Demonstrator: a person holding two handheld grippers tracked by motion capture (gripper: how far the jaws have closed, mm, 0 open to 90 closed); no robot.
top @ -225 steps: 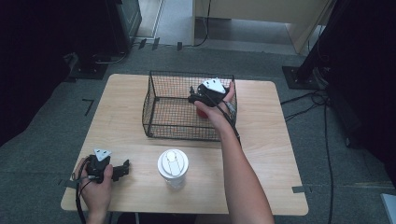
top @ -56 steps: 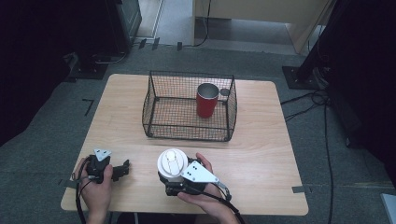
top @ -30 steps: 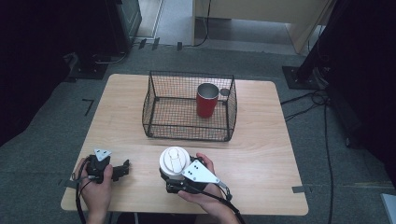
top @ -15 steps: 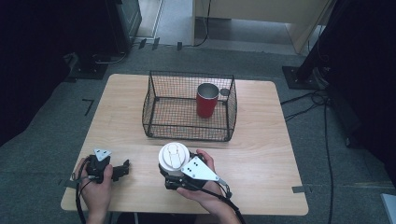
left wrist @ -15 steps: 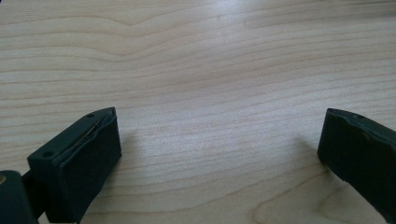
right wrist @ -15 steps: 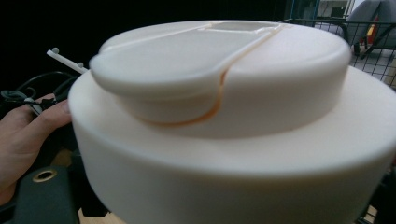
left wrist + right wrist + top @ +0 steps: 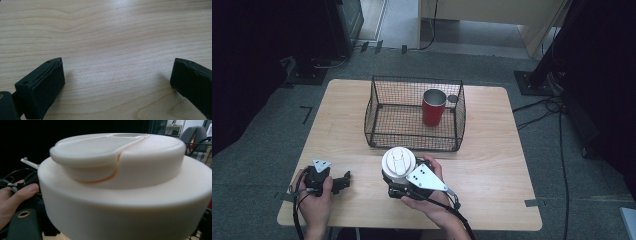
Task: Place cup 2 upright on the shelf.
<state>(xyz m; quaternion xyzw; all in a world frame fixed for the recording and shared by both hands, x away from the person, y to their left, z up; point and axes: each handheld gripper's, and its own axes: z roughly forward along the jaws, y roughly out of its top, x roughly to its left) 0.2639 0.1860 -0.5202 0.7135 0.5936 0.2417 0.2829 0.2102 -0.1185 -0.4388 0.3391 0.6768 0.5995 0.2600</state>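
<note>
I saw a light wooden table [image 7: 492,165] on grey carpet; a black wire basket [image 7: 382,112] stood at its far middle, the left gripper [image 7: 343,181] resting near its front-left corner.

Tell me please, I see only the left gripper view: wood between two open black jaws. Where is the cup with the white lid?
Observer: The white-lidded cup is near the front edge of the table, before the wire basket.
Operator: Does something hold it?
Observer: Yes, the right tool is shut on it, below the lid.
Operator: Is the basket empty?
Observer: No, a red cup stands upright inside, toward its right side.
</note>
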